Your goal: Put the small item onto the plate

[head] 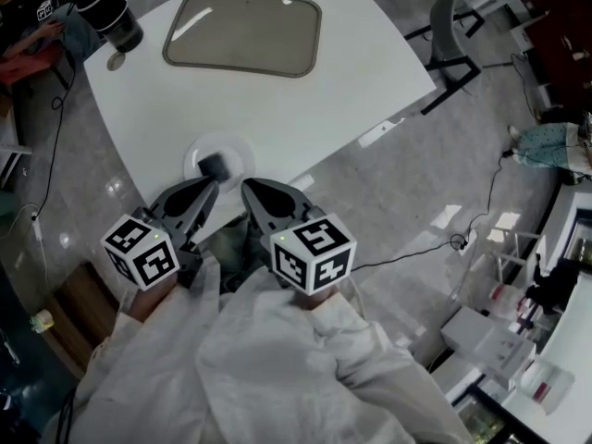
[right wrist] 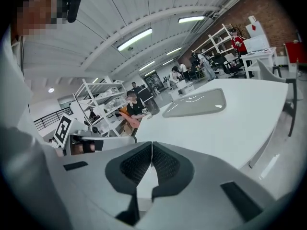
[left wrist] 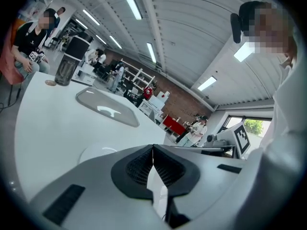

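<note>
A small white round plate [head: 234, 148] sits on the white table [head: 277, 109] close to its near edge. A small dark square item [head: 215, 165] lies on it. My left gripper [head: 207, 185] hangs just short of the plate, shut with nothing between its pads. My right gripper [head: 247, 186] hangs beside it, also shut and empty. In the left gripper view the pads [left wrist: 144, 164] meet in a thin line and the plate [left wrist: 93, 152] shows faintly beyond them. In the right gripper view the pads [right wrist: 164, 163] likewise touch.
A shallow grey tray [head: 243, 31] lies at the table's far side. A dark cylindrical jug [head: 108, 10] stands at the far left corner. A chair [head: 449, 35] stands on the right of the table. People sit beyond the table [left wrist: 29, 37].
</note>
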A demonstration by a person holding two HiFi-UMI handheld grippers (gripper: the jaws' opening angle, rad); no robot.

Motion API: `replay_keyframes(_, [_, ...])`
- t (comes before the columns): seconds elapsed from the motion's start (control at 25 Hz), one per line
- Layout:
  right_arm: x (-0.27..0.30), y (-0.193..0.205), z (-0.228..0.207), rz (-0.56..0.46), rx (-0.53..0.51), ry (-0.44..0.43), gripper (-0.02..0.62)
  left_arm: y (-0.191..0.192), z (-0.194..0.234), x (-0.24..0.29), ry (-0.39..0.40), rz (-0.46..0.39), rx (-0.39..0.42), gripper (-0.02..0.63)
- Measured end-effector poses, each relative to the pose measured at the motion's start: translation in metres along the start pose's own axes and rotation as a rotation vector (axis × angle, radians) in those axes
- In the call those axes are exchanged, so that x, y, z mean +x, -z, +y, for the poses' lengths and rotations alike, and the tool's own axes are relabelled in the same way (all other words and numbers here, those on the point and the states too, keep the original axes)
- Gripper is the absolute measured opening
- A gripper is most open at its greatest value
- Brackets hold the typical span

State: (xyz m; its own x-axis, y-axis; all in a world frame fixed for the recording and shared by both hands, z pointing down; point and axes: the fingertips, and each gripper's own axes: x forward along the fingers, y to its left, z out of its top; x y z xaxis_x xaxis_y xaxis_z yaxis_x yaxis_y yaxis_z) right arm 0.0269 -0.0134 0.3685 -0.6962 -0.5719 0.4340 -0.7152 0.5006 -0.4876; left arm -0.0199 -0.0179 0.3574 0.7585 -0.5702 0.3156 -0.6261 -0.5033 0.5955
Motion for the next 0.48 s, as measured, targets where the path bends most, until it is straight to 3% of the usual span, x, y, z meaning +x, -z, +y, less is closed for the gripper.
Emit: replay_keyframes(0.48, [0.007, 0.026, -0.006, 0.051, 0.036, 0.037, 0.015, 0.031, 0.028, -0.011, -0.044, 0.063, -0.105, 0.011])
